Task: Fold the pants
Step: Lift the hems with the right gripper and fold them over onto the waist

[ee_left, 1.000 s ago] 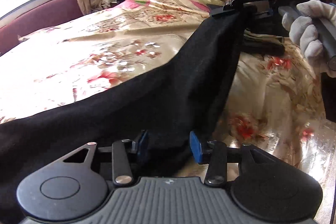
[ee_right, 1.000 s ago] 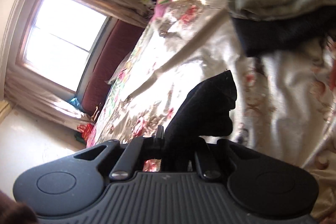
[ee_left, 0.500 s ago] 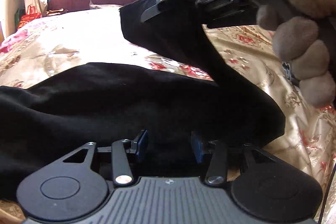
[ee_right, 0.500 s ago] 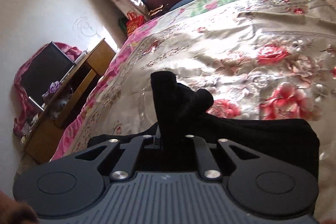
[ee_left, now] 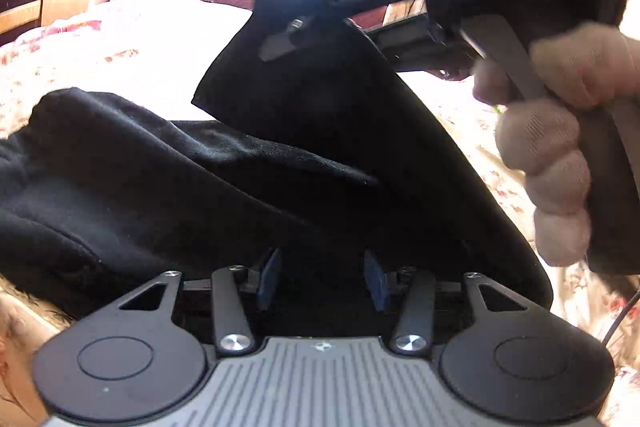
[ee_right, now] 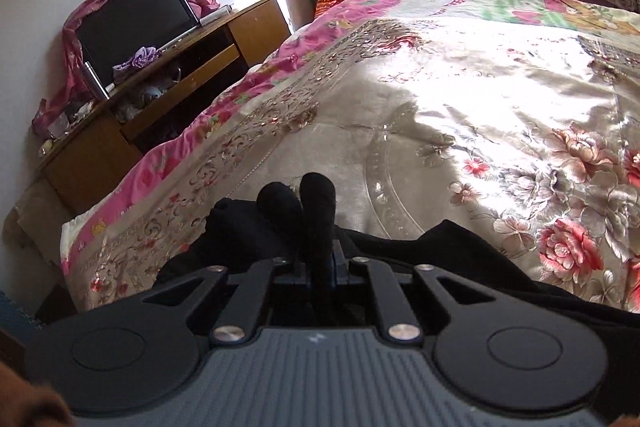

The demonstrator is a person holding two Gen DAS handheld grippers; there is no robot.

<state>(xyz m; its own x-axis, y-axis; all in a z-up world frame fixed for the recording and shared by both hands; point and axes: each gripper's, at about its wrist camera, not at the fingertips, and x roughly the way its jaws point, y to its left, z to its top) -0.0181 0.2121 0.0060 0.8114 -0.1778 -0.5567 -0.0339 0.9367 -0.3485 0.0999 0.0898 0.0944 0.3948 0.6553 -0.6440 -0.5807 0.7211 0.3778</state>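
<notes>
Pinching a fold of the black pants (ee_right: 316,211), your right gripper (ee_right: 320,267) has its jaws clamped tight on the cloth at lower centre of its view. Your left gripper (ee_left: 322,277) stands with blue pads (ee_left: 269,279) apart, cloth between them; contact unclear. Pants lie across the floral bedspread (ee_right: 460,107).

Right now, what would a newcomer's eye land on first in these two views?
The soft black pants sprawl across the shiny floral bedspread, one end lifted where the right gripper is shut on a bunched fold. In the left wrist view the left gripper has its blue pads apart with black cloth between them, and a gloved hand grips the other tool at upper right.
</notes>
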